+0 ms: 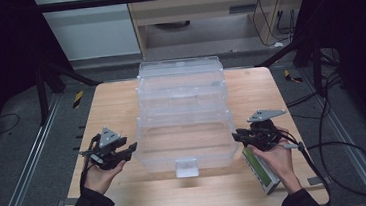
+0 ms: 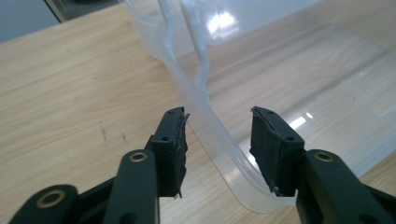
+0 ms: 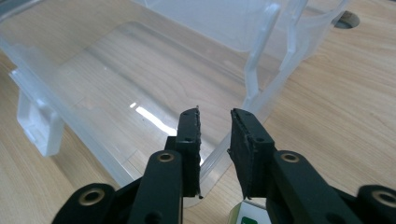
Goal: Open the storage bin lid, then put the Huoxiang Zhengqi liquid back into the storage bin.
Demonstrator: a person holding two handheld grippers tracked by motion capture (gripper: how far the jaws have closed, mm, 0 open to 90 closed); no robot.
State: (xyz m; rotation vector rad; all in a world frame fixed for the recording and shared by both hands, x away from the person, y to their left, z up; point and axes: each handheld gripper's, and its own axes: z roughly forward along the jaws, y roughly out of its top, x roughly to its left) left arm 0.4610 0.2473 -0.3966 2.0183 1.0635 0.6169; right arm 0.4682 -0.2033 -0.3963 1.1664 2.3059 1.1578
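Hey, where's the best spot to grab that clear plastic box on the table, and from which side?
Probably the thin side walls of the clear box near its front corners, one from each side. The left hand-held gripper already straddles the left rim, jaws open. The right hand-held gripper sits at the right front corner, jaws a little apart. The walls stand upright and thin, so the jaws can pinch them.

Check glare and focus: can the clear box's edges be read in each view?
High view: dim and soft, the clear box pale but outlined. Left gripper view: window glare on its wall, the rim sharp between the left gripper jaws. Right gripper view: a glare streak on its floor, edges readable.
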